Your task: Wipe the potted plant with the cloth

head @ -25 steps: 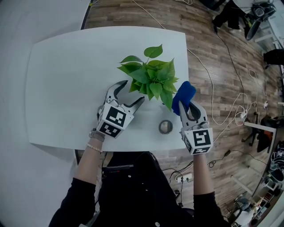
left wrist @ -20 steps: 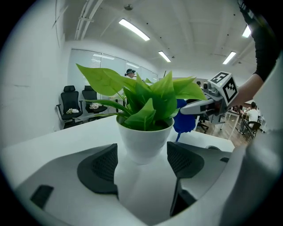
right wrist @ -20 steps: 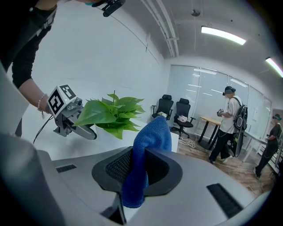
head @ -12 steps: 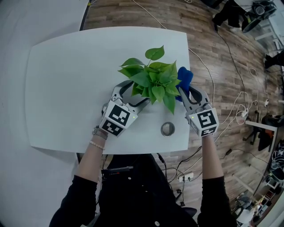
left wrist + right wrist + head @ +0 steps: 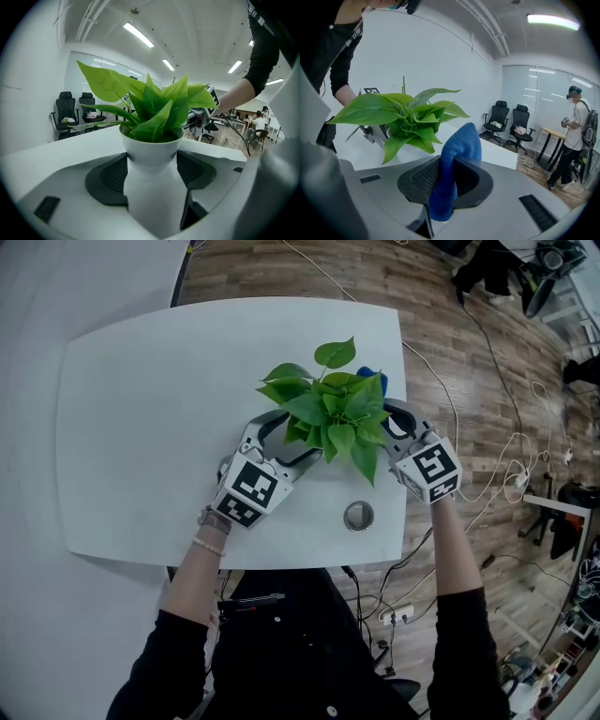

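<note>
**White table, pot steadied, cloth up at the leaves**

White table [image 5: 141, 427] fills the head view, with wood floor and trailing cables past its 3 o'clock edge. The plant [image 5: 333, 413] stands near that edge, at about 2 o'clock from the table's centre. A small metal ring [image 5: 358, 515] lies at 5 o'clock from it, apart from everything.

The left gripper [image 5: 292, 435] comes in from 7 o'clock. Its own view shows the jaws clamped on the white pot [image 5: 151, 154], one dark pad against each side of its narrow lower part. The right gripper [image 5: 398, 423] sits at 3 o'clock of the foliage. Its jaws are closed on the blue cloth [image 5: 461, 143], whose folded end stands up above the pads. In the head view a corner of cloth peeps out at 1 o'clock of the leaves, mostly hidden by them. Whether it touches a leaf cannot be told.

The step in hand looks like the start of wiping: pot braced, cloth brought alongside. The next move likely calls for drawing the cloth lightly along a leaf, stem to tip, while the left grip keeps the pot from tipping. The leaves look thin and would bend or tear under hard pressure.
</note>
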Demonstrator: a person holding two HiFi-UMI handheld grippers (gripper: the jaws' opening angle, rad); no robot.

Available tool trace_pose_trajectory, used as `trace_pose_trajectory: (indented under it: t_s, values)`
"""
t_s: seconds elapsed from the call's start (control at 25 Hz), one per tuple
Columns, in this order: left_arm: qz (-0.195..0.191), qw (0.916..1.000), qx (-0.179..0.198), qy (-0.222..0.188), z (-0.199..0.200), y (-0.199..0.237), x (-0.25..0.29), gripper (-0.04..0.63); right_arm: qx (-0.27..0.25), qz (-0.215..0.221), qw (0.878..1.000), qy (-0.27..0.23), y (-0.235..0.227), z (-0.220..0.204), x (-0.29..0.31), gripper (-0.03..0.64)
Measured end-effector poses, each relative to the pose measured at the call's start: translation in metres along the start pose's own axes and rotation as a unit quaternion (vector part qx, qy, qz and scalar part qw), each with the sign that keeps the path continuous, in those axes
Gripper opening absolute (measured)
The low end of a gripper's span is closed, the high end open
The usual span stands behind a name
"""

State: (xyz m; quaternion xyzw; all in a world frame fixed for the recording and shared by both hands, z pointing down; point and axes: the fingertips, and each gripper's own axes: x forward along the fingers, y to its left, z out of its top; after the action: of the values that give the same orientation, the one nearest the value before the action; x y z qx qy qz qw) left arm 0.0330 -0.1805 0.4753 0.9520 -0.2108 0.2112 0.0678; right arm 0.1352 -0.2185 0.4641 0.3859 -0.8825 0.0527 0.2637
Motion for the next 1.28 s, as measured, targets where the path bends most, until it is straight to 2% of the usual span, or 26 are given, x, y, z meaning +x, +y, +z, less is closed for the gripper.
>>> trace_pose_trajectory:
  t_s: [0.28, 0.44, 0.64, 1.04, 1.28]
  values:
    - [-0.006, 1.0000, 0.003, 0.004, -0.001, 0.000, 0.001, 0.339, -0.027, 0.079, 0.996, 0.000, 0.015, 0.009, 0.019, 0.095]
    - [-0.003, 0.9999, -0.003, 0.009, -0.005, 0.000, 0.000, 0.339, -0.021, 0.093, 0.995, -0.003, 0.021, 0.010, 0.019, 0.095]
    - [-0.002, 1.0000, 0.001, 0.008, -0.002, -0.001, 0.000, 0.339, -0.007, 0.095, 0.995, -0.008, 0.030, 0.005, 0.013, 0.095]
    - [0.010, 0.9999, -0.003, 0.012, -0.002, -0.001, 0.001, 0.339, 0.032, 0.065, 0.997, -0.017, 0.048, -0.006, 0.000, 0.095]
    - [0.034, 0.9989, -0.027, 0.018, -0.012, -0.005, 0.003, 0.339, 0.050, 0.036, 0.998, -0.017, 0.062, -0.014, -0.007, 0.095]
